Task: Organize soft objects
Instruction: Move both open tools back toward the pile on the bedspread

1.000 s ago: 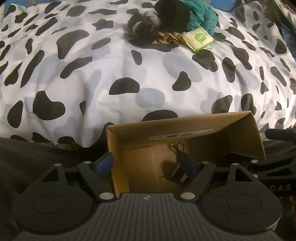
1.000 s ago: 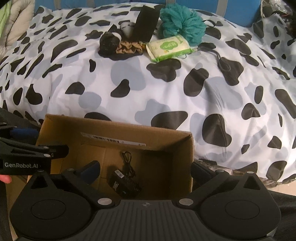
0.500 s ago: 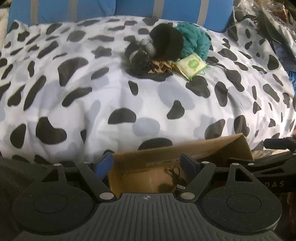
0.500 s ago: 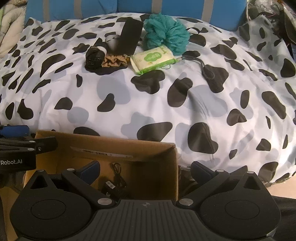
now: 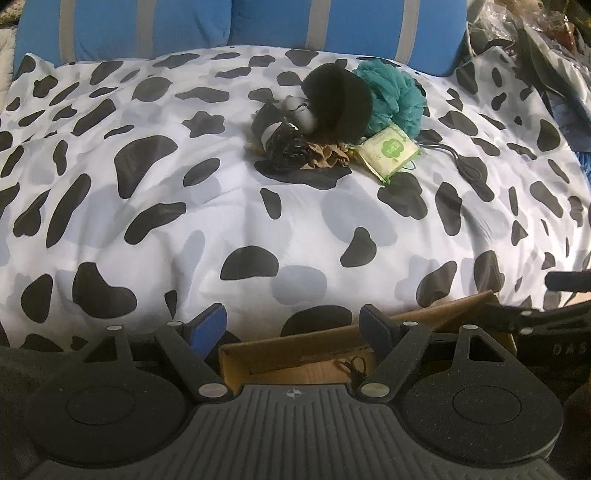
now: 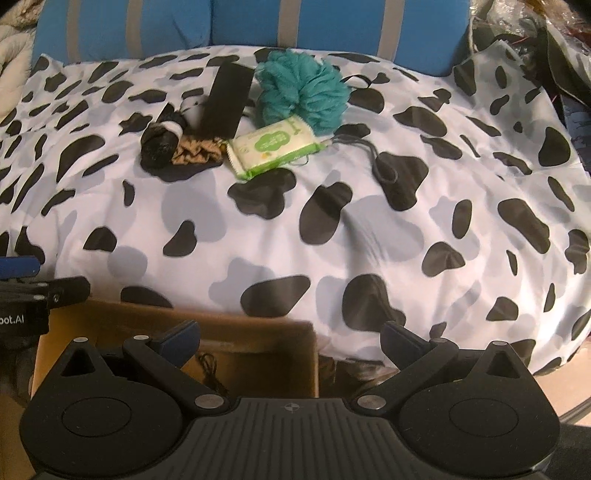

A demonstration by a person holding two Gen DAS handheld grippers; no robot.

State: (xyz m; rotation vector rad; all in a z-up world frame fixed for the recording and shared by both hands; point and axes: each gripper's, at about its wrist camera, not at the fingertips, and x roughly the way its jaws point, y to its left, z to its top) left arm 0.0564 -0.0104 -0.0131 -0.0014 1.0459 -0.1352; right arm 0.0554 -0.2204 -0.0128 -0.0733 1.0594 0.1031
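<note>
A pile of soft things lies far back on the cow-print duvet (image 5: 221, 206): a teal bath pouf (image 5: 393, 94) (image 6: 301, 86), a black pad (image 5: 338, 103) (image 6: 227, 99), a green wipes pack (image 5: 388, 151) (image 6: 273, 146), a tan scrunchie (image 5: 325, 158) (image 6: 195, 153), a black rolled bundle (image 5: 284, 146) (image 6: 160, 146) and a grey corded pouch (image 5: 469, 170) (image 6: 386, 166). A cardboard box (image 5: 332, 343) (image 6: 236, 332) sits at the bed's near edge, with a black cord inside. My left gripper (image 5: 295, 323) and right gripper (image 6: 290, 338) are open and empty above the box.
Blue striped pillows (image 5: 258, 26) (image 6: 240, 22) stand behind the duvet. Dark clutter (image 5: 535, 40) (image 6: 524, 40) is piled at the far right. A beige quilt (image 6: 11, 62) shows at the far left.
Both grippers have lifted and tilted up away from the box, so the box has dropped low in both views and the far pile and pillows have come into view.
</note>
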